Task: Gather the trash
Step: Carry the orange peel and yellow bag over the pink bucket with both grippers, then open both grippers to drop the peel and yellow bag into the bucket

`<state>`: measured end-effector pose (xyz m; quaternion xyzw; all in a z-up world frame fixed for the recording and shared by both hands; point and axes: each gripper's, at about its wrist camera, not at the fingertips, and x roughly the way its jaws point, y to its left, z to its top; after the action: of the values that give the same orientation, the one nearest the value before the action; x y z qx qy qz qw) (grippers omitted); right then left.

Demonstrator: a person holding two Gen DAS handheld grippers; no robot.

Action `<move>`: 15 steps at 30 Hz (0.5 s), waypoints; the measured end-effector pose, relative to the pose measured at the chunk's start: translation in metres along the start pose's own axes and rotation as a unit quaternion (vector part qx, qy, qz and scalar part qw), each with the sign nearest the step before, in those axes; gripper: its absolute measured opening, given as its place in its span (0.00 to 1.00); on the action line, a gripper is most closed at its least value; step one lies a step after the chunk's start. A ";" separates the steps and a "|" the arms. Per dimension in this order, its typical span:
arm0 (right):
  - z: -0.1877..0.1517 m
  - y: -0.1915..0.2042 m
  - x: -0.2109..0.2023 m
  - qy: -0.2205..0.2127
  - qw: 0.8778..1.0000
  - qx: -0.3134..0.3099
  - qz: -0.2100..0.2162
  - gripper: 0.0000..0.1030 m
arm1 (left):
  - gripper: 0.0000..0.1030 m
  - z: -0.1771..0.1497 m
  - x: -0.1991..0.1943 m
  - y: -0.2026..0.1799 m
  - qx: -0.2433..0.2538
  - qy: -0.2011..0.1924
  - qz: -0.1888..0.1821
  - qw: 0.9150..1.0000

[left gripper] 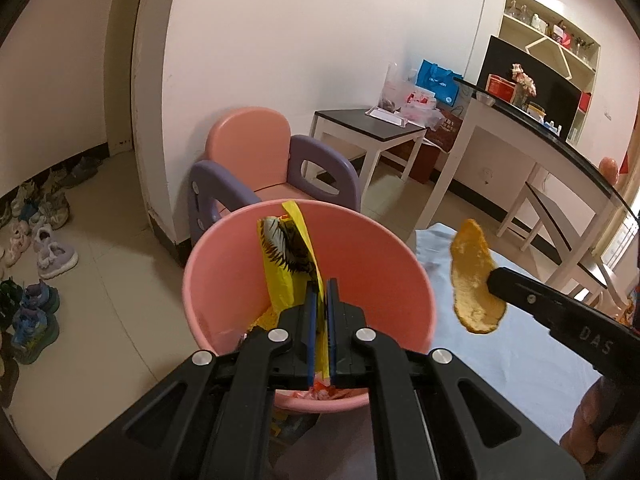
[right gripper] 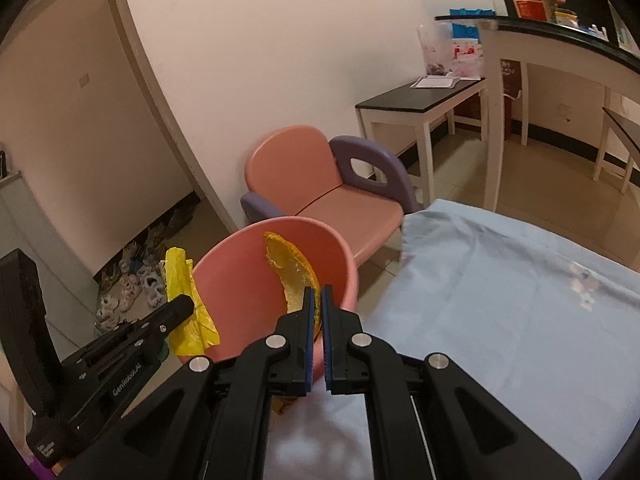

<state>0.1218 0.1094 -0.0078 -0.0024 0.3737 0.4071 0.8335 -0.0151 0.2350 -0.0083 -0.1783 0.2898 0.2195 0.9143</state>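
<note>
A pink bin (left gripper: 376, 264) stands at the edge of a table covered with a light blue cloth (left gripper: 520, 360). My left gripper (left gripper: 320, 284) is shut on a yellow snack wrapper (left gripper: 286, 260) and holds it over the bin's mouth. My right gripper (right gripper: 316, 292) is shut on an orange fruit peel (right gripper: 294, 272) and holds it above the bin's right side; the peel also shows in the left wrist view (left gripper: 472, 276). The bin (right gripper: 240, 276), the wrapper (right gripper: 188, 300) and the light blue cloth (right gripper: 500, 300) show in the right wrist view. Some trash lies in the bin's bottom (left gripper: 320, 392).
A pink and purple child's chair (left gripper: 272, 160) stands behind the bin. Several shoes (left gripper: 44, 240) line the floor at left. A black-topped side table (left gripper: 372, 128) and a long counter (left gripper: 552, 140) stand at right.
</note>
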 end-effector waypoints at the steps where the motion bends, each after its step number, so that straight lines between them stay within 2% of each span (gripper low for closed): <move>1: 0.001 0.004 0.006 0.003 1.000 -0.003 0.000 0.03 | 0.04 0.000 0.002 0.003 -0.002 0.001 -0.001 1.000; 6: -0.003 0.017 0.025 0.018 1.000 -0.019 0.003 0.03 | 0.04 -0.002 0.011 0.010 -0.003 0.009 0.004 1.000; 15: -0.004 0.023 0.050 0.037 0.999 -0.031 -0.002 0.05 | 0.04 -0.007 0.023 0.021 -0.010 0.021 -0.032 0.999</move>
<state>0.1233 0.1572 -0.0353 -0.0435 0.3916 0.4167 0.8192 -0.0122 0.2567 -0.0318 -0.2012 0.3006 0.1897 0.9128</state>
